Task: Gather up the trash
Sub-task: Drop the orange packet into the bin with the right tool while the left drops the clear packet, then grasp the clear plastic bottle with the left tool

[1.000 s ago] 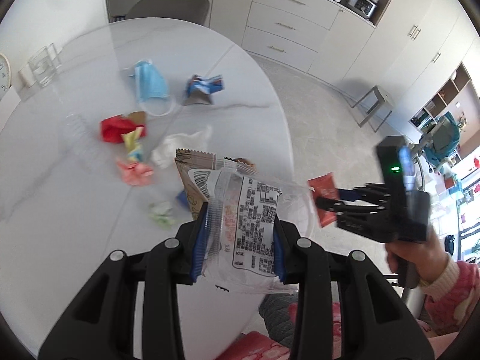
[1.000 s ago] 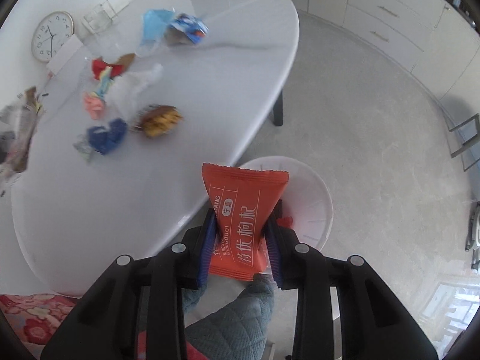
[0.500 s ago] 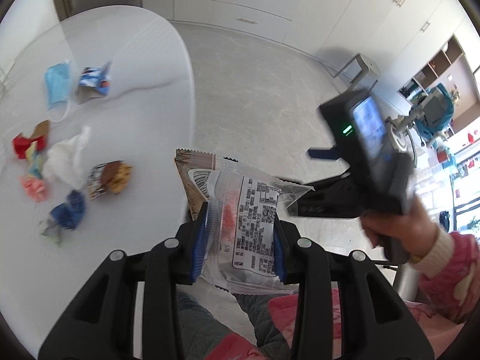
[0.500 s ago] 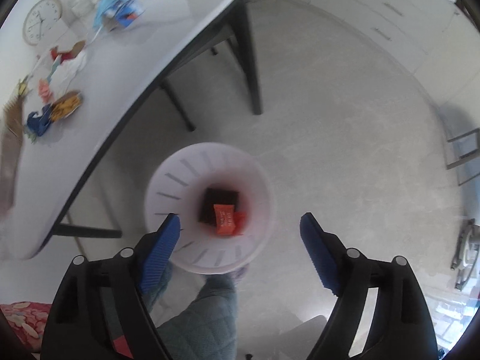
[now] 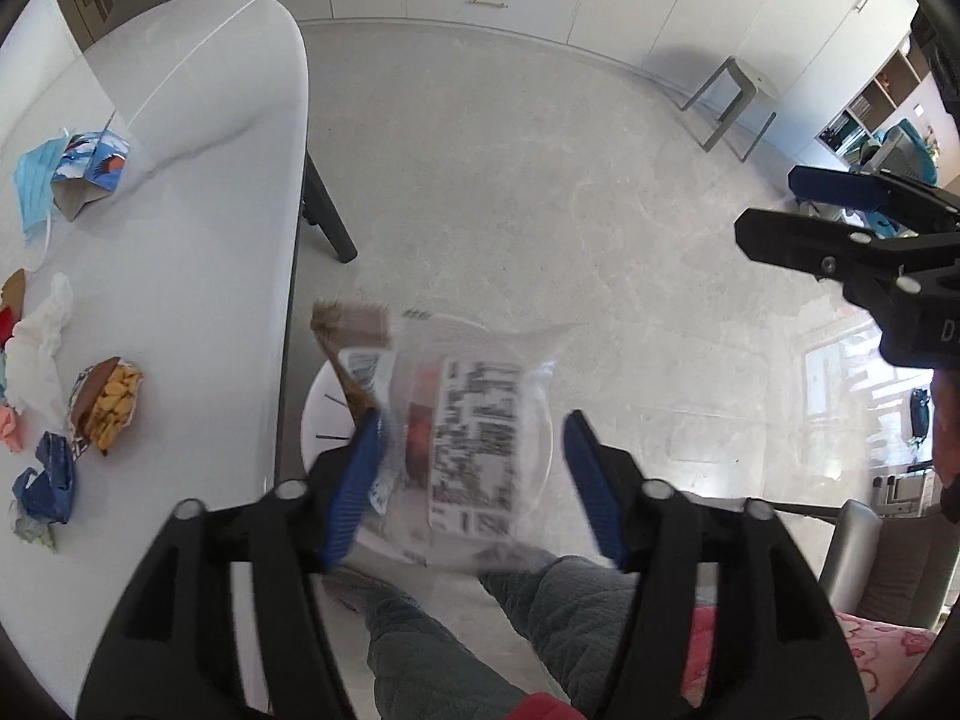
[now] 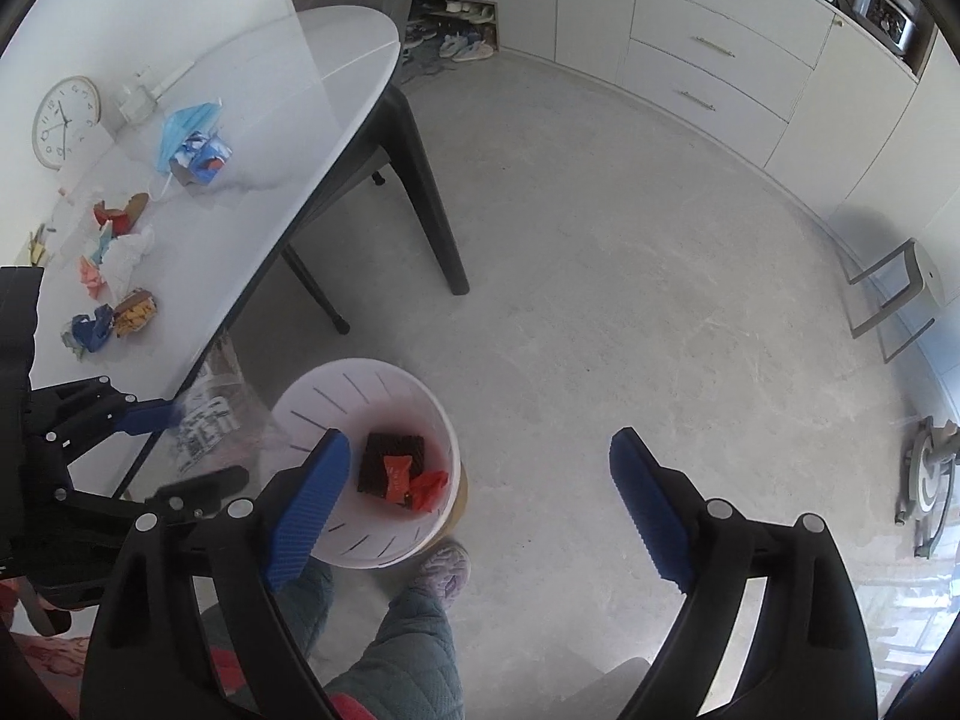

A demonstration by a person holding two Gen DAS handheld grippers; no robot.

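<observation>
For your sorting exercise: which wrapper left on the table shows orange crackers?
The torn snack packet beside the white tissue; the others, like the blue wrapper, show none.

Both grippers, left gripper (image 5: 474,480) and right gripper (image 6: 480,504): black plastic linkage arms, silver pivot screws, ribbed blue pads on the fingers (image 6: 306,504). Person wears grey-green quilted trousers (image 6: 396,654), lilac shoe (image 6: 445,567) at 6 o'clock, pink floral sleeve (image 5: 870,648) at 4 o'clock.

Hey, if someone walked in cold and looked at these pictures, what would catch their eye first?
Probably the clear crinkly plastic wrapper with a printed label, blurred between the opening blue pads of the left tool, right above the round white slotted plastic bin on the floor. Next, the colourful litter on the white oval table.
</observation>
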